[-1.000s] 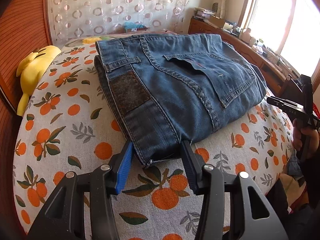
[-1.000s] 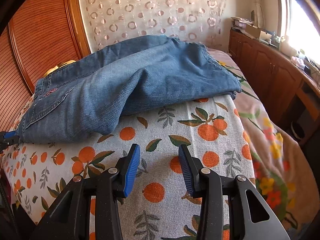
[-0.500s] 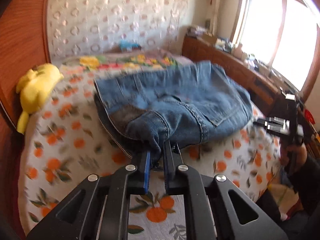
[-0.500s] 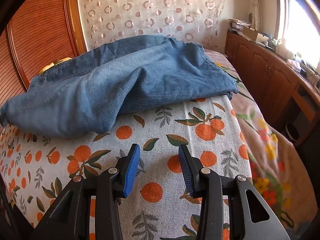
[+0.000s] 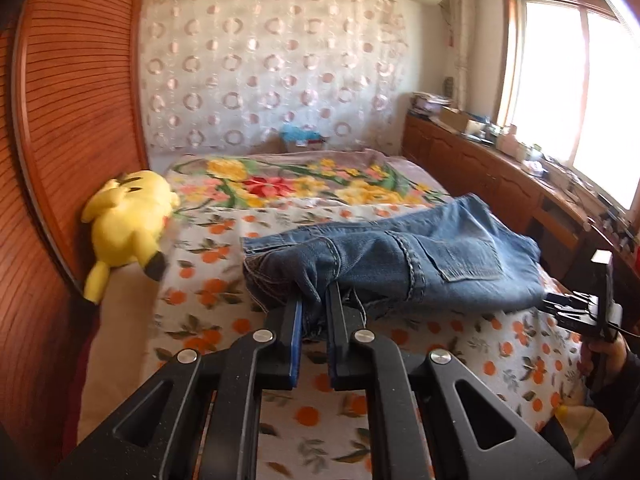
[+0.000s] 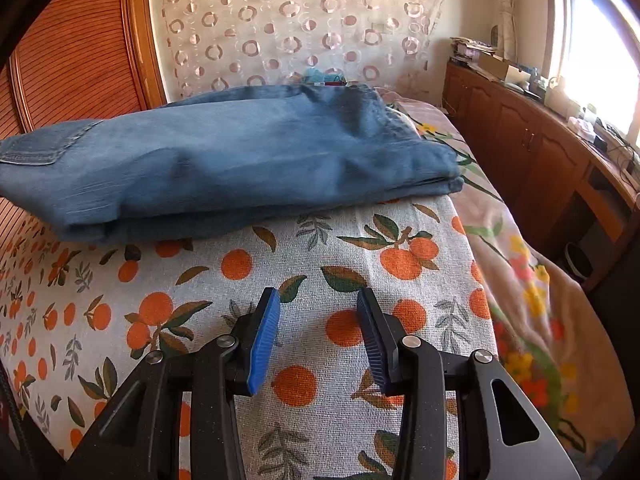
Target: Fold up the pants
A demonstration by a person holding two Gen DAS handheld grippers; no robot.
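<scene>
The jeans [image 5: 420, 268] lie already doubled over on the orange-print bedspread [image 6: 320, 280], to the right of the yellow plush toy [image 5: 128, 224] by the wooden headboard. The left gripper [image 5: 312, 312] has just been closing, and its jaws now pinch a bunched corner of denim at the near waistband end, that corner raised off the bedspread while the rest of the jeans rests on it. The right gripper [image 6: 316, 320] hangs near the jeans' long edge with its jaws apart and nothing between them. The step in hand looks like a further fold: carrying the lifted end across the jeans. Next, the held corner likely needs to travel over the pile and land squarely, perhaps with the free gripper steadying the far edge.
</scene>
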